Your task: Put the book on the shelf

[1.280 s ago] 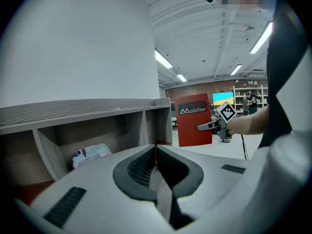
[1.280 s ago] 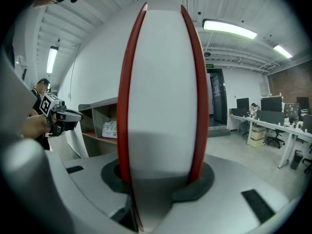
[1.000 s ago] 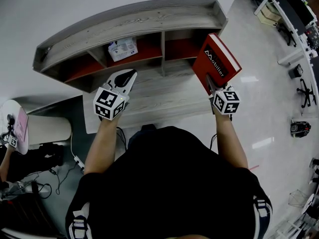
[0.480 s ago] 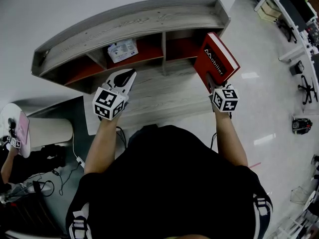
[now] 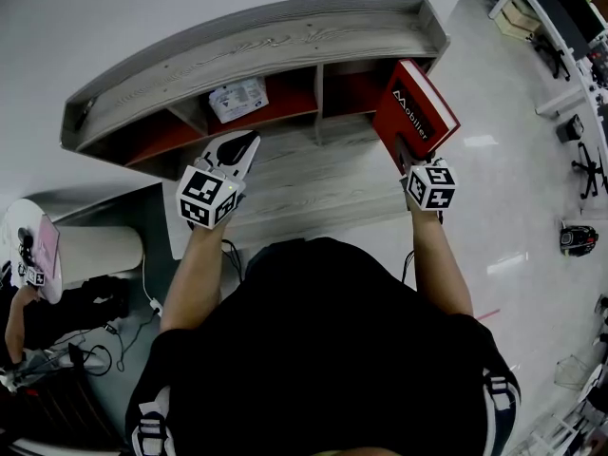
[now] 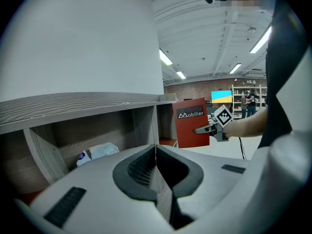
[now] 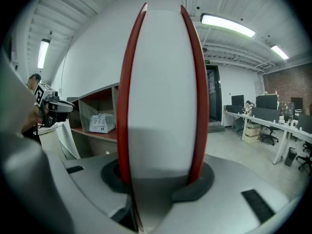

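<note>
A red hardcover book [image 5: 415, 112] marked "Mobilier" is held upright in front of the right-hand compartment of the grey wooden shelf [image 5: 256, 41], which has red inner boards. My right gripper [image 5: 406, 154] is shut on the book's lower edge. In the right gripper view the white page edge [image 7: 161, 82] stands between the jaws of the right gripper [image 7: 158, 179]. My left gripper [image 5: 243, 146] hovers over the desk before the middle compartment, shut and holding nothing. In the left gripper view, beyond the left gripper [image 6: 155, 152], the book [image 6: 191, 123] is near the shelf's right end.
A white packet [image 5: 237, 98] lies in the middle compartment. The shelf stands on a grey wooden desk top [image 5: 313, 183]. A white rounded stool [image 5: 90, 250] and cables are at the lower left. Office desks and chairs [image 5: 570, 27] stand on the floor at the right.
My right gripper has carried the book slightly closer to the shelf's right compartment. The left gripper has stayed where it was.
</note>
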The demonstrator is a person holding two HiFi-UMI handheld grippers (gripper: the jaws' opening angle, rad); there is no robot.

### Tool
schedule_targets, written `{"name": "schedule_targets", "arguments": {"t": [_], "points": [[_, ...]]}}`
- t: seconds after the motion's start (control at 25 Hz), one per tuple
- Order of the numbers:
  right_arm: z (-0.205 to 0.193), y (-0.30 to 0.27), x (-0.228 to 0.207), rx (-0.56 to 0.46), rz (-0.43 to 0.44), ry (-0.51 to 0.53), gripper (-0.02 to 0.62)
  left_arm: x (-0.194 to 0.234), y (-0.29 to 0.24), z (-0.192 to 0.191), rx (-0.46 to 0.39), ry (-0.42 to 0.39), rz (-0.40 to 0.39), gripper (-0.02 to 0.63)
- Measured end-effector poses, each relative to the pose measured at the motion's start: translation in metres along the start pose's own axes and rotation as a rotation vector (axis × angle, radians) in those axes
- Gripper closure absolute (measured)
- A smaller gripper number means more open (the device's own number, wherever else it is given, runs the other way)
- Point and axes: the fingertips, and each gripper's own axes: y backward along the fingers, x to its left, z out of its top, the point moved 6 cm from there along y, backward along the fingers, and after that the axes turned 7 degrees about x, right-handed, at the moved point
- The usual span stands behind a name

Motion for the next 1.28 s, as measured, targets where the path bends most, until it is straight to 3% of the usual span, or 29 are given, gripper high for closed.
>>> {"name": "schedule_targets", "arguments": {"t": [0.6,1.28], "points": [[0.005,-0.015,-0.008,-0.01,-0.023,-0.034,0.421,0.013,-0.008,-0.004,0.019,0.005,-0.015,0.584],[0.012,-0.04,-0.011,-0.004,-0.071,-0.003,0.42,0.03,-0.01,-0.01,0.029,0.018,-0.005,0.584]]}}
